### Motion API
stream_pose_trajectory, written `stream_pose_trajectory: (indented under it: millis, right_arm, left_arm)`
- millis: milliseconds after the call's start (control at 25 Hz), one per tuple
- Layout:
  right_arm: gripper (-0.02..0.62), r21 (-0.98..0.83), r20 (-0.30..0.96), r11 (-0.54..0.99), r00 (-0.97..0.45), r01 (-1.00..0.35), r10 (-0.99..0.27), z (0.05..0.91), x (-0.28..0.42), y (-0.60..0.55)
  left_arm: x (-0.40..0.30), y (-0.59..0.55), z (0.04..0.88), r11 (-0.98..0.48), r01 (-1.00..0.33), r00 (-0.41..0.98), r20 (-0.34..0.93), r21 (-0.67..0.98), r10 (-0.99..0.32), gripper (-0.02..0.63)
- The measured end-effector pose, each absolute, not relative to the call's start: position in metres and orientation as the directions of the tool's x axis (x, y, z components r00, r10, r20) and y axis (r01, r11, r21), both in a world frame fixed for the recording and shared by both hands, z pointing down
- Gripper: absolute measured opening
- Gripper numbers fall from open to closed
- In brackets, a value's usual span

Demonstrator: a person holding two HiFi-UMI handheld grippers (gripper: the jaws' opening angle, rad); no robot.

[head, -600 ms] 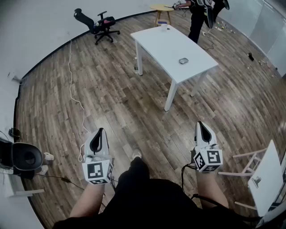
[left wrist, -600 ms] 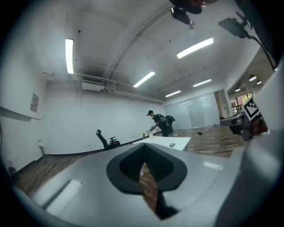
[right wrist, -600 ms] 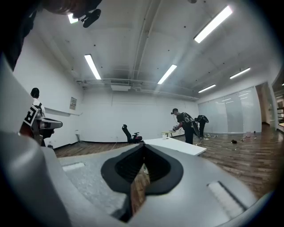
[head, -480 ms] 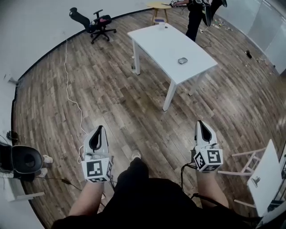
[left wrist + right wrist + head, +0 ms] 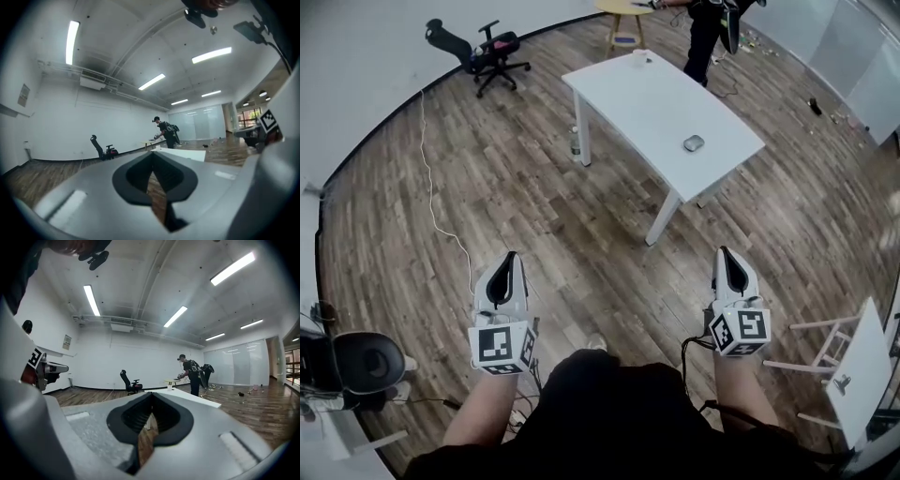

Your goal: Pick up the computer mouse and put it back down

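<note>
mouse well ahead of right tool

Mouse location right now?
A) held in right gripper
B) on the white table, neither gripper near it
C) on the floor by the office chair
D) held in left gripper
B: the computer mouse lies on the white table, near its right-hand edge in the head view. The left gripper and right gripper are both shut on nothing and far short of the table.
</note>
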State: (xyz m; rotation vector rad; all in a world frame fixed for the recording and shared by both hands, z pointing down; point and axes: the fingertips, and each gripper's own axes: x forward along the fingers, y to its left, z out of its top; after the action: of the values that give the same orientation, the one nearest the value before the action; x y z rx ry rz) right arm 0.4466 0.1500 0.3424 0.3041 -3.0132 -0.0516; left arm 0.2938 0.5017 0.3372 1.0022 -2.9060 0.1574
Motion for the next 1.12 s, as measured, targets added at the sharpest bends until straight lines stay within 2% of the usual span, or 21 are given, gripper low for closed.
stream_pose_trajectory:
  millis: [200,440,840,1120]
  right_arm:
    - [0.002,0.041,0.11,0.97,-0.964,-0.24,-0.243,0.342,0.426,0.147]
    - [0.002,0.051,0.157,0.972,-0.959,-0.231,-0.236,0.354,0.403,0.144]
    - [0.002,0.03,0.107,0.986,-0.981,-0.161,-0.164,0.352,0.304,0.128]
    - [0.002,0.024,0.126,0.993,-0.985,-0.12,-0.122,0.356,0.233,0.093]
  left_arm:
    - [0.252,0.495,0.334,0.766,-0.638,-0.77,0.074,-0.075,-0.634,0.008]
    - [0.229,0.49,0.341,0.767,-0.639,-0.769,0.081,-0.063,-0.634,0.008]
    - [0.162,0.493,0.338,0.814,-0.572,-0.82,0.073,-0.105,-0.567,0.008]
    - [0.109,0.457,0.336,0.827,-0.551,-0.834,0.095,-0.112,-0.543,0.008]
